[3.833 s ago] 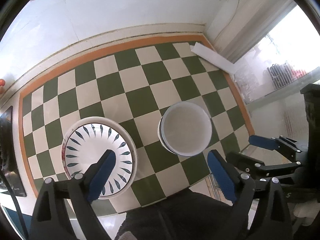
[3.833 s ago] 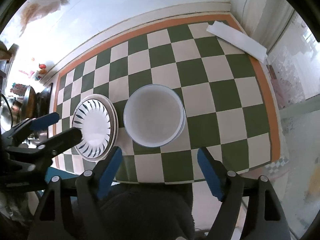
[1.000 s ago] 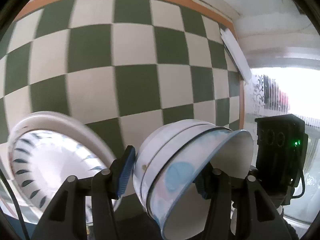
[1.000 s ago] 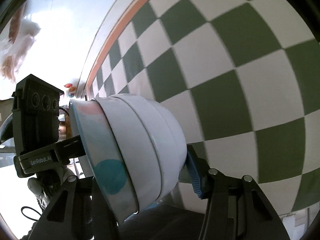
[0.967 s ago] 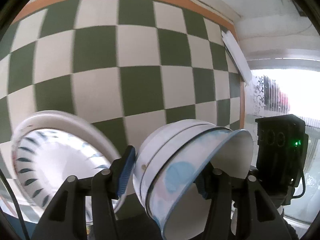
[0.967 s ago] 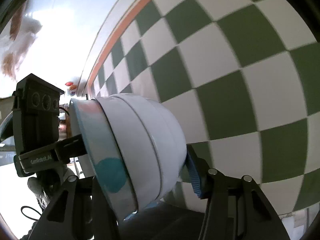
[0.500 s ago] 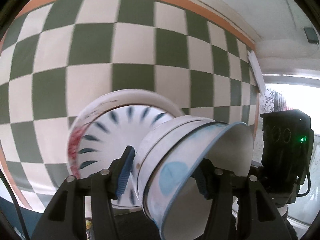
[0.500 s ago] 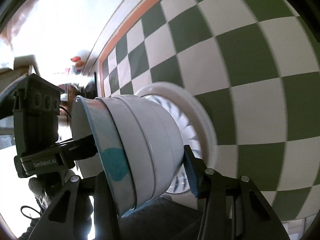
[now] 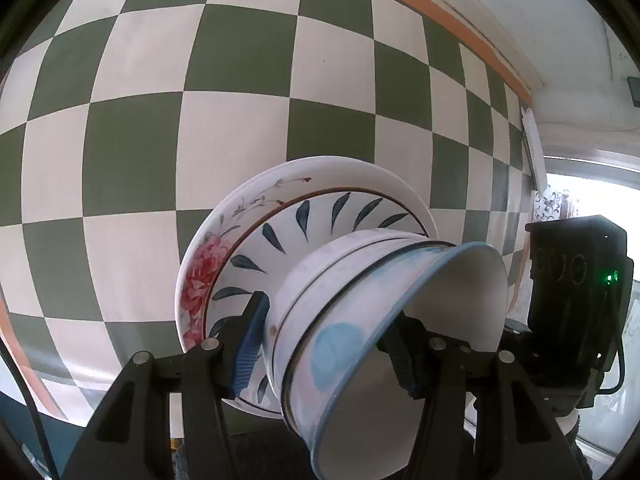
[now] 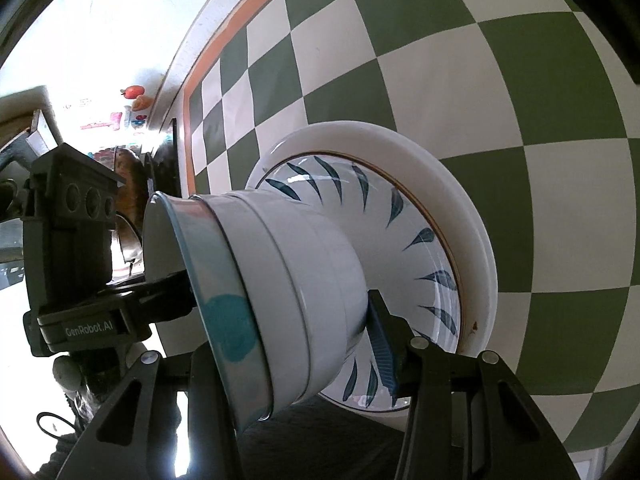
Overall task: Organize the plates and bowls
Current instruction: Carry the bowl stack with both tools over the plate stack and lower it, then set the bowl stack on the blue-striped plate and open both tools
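Note:
A stack of white nested bowls point(image 9: 360, 292), the top one rimmed in blue with a blue spot, is tilted and held from opposite sides. My left gripper point(image 9: 324, 344) is shut on it, its blue pads against the bowl walls. My right gripper point(image 10: 288, 340) is shut on the same bowl stack point(image 10: 288, 264), and its left finger is hidden behind the bowls. Right under the stack lies a leaf-patterned plate point(image 9: 304, 220) on a rose-patterned plate point(image 9: 200, 272). From the right wrist the leaf plate point(image 10: 420, 220) rests on a wide white plate point(image 10: 476, 240). I cannot tell whether the bowls touch it.
A green and white checkered cloth point(image 9: 224, 60) with an orange border covers the table. A white strip point(image 9: 532, 148) lies at its far right edge by a bright window. Past the cloth's left edge are a dark frame and small red items point(image 10: 134, 90).
Both grippers have carried the bowl stack sideways over the plates. A second ago the plates lay off to its side; now they are directly under it.

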Demonstrator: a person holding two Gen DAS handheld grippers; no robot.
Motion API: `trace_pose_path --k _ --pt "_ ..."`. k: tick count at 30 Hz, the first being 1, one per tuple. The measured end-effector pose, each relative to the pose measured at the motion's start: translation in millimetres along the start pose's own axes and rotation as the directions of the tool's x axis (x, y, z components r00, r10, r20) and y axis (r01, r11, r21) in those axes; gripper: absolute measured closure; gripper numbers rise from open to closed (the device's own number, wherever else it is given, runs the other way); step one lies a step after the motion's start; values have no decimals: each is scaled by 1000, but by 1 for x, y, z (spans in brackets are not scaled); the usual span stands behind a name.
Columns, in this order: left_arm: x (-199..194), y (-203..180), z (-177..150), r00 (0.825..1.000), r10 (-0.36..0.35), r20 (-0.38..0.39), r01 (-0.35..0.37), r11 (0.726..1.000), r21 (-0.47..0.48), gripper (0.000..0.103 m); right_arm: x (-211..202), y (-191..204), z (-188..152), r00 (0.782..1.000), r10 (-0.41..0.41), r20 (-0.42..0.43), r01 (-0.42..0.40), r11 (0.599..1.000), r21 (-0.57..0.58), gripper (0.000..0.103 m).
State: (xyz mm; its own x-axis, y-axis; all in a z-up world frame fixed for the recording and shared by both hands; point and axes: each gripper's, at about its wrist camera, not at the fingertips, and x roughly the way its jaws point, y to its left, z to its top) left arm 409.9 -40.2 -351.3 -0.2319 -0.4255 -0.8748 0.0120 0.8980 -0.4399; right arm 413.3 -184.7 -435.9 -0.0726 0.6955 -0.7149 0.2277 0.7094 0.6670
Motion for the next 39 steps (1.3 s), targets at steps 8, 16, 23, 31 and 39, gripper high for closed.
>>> trace_pose_path --k 8,16,23,31,39 --pt "2 4 2 1000 -1 -7 1 1000 4 50 -7 -5 -2 1000 -8 5 8 1000 1 55" --pt "5 9 1 1000 12 -9 -12 1000 3 50 -7 -10 -2 1000 3 -7 -3 1000 3 55" --pt "4 10 3 1000 3 -21 -3 1000 -3 52 -8 -14 -1 1000 15 -10 -15 1000 24 55" --pt "-10 10 -5 994 107 38 -107 994 18 50 -20 0 -9 996 -83 34 84 996 -15 53" --pt "-41 -5 -33 941 276 195 -301 947 111 20 -56 33 -29 970 -199 139 210 975 -73 43"
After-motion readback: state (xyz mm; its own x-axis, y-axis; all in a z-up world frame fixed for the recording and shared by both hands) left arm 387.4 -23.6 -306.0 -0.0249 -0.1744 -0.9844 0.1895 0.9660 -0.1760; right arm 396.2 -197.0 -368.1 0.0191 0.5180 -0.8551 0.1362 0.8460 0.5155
